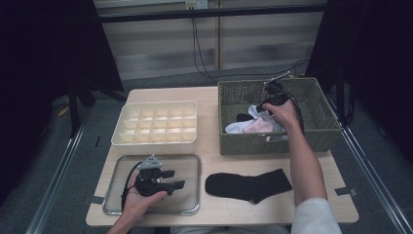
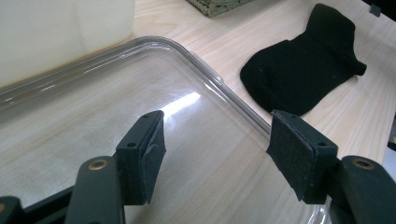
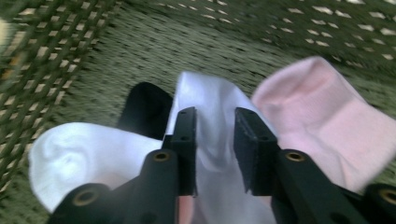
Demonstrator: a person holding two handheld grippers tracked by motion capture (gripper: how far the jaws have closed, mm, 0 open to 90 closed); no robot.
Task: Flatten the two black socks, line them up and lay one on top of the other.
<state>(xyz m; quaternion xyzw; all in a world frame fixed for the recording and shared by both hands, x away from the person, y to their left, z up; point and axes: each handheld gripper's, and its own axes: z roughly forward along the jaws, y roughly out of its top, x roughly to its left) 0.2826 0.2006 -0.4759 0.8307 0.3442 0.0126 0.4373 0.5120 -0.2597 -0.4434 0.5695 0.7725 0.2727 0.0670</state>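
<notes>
A person's right gripper (image 1: 265, 103) reaches into the green woven basket (image 1: 326, 127) at the far right of the table, its jaws parted a little and straddling a fold of a white sock (image 3: 212, 116); the pads do not look pressed on the cloth, so nothing is gripped. The white sock lies in the basket between a pink sock (image 3: 327, 121) on its right and a black sock (image 3: 147, 109) tucked at its left. The left gripper (image 1: 168, 179) hovers released over the clear tray (image 1: 192, 207) at the near left, jaws wide with nothing between them. A second black sock (image 1: 248, 186) lies flat on the table just right of the tray, and the cream divided organiser (image 1: 156, 144) sits empty beyond it.

The risks lie in the crowding. A closing pinch may catch the pink sock's edge or the black one beneath, lifting two together. A shallow bite on the loose fold could slip as the sock rises. Jaws driven too deep may snag the basket's weave.
</notes>
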